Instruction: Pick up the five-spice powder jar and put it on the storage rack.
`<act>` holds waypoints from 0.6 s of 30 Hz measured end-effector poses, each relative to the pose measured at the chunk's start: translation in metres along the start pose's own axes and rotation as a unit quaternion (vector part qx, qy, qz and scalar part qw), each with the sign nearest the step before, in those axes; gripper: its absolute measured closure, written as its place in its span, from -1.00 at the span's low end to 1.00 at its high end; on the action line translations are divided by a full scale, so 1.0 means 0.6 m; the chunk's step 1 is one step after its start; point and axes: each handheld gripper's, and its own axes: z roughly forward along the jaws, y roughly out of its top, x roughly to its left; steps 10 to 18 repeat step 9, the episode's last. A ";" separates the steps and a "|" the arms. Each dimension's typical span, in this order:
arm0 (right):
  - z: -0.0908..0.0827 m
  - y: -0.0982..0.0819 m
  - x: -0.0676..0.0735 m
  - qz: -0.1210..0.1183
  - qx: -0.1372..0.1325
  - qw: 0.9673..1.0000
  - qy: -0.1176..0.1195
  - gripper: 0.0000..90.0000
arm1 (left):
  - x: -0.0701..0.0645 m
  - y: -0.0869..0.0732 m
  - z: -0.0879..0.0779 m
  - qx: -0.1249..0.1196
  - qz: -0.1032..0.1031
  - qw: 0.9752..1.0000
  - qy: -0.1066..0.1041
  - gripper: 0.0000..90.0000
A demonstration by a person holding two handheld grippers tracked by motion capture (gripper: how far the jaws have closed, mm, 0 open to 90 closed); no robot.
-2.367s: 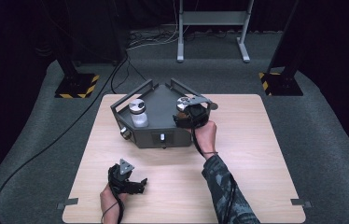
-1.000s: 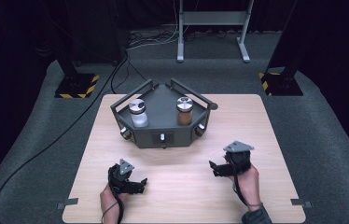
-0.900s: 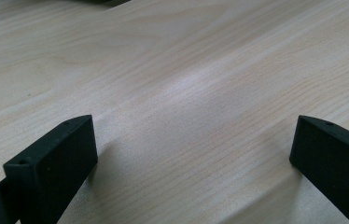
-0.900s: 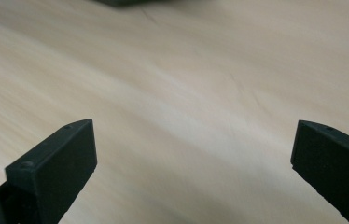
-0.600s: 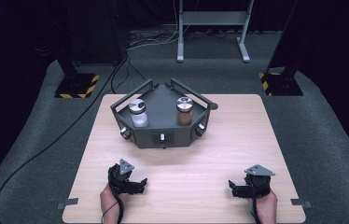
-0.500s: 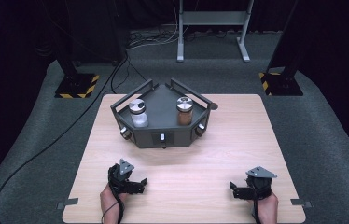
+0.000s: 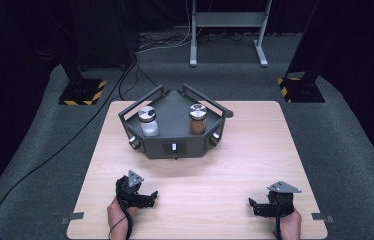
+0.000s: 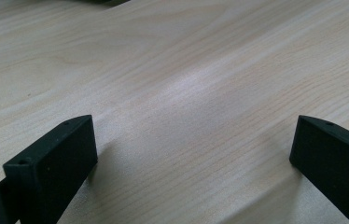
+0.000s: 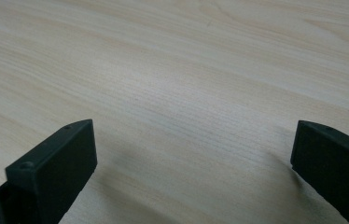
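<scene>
Both tools parked at the near edge of the tabletop (image 7: 195, 180), nothing in either. Left tool (image 7: 142, 196) sits near the near-left corner, jaws spread wide and aimed across the tabletop toward the right. Right tool (image 7: 257, 207) sits near the near-right corner, jaws also spread wide, aimed back toward the left. In both gripper views there is bare wood grain between the jaws, tips low over the surface, so no grasp in progress.

Jars are well apart from both tools: the dark tray (image 7: 175, 145) sits at the far middle of the tabletop, with the clear jar (image 7: 148, 121) upright in its left part and the brown jar (image 7: 198, 119) upright in its right part, both capped. They look seated on the tray, one per side, so each hand gets its own jar without crossing.

Hands: left hand (image 7: 117, 215) and right hand (image 7: 290, 225) wrap the handles from below, wrists low, forearms barely in. Reads as a rest pose, symmetric, out of the tray's way.
</scene>
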 end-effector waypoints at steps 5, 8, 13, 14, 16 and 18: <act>-0.003 -0.006 -0.003 0.009 -0.009 1.000 0.000 -1.00 | -0.001 0.000 0.000 0.000 0.002 1.000 0.001 -0.99; -0.004 -0.009 0.002 0.008 -0.015 1.000 -0.006 -1.00 | -0.001 0.000 -0.001 0.000 0.003 1.000 0.002 -0.99; -0.005 -0.011 0.002 0.009 -0.018 1.000 -0.008 -1.00 | -0.002 0.000 -0.001 0.000 0.003 1.000 0.002 -0.99; -0.005 -0.011 0.002 0.009 -0.018 1.000 -0.008 -1.00 | -0.002 0.000 -0.001 0.000 0.003 1.000 0.002 -0.99; -0.005 -0.011 0.002 0.009 -0.018 1.000 -0.008 -1.00 | -0.002 0.000 -0.001 0.000 0.003 1.000 0.002 -0.99; -0.005 -0.011 0.002 0.009 -0.018 1.000 -0.008 -1.00 | -0.002 0.000 -0.001 0.000 0.003 1.000 0.002 -0.99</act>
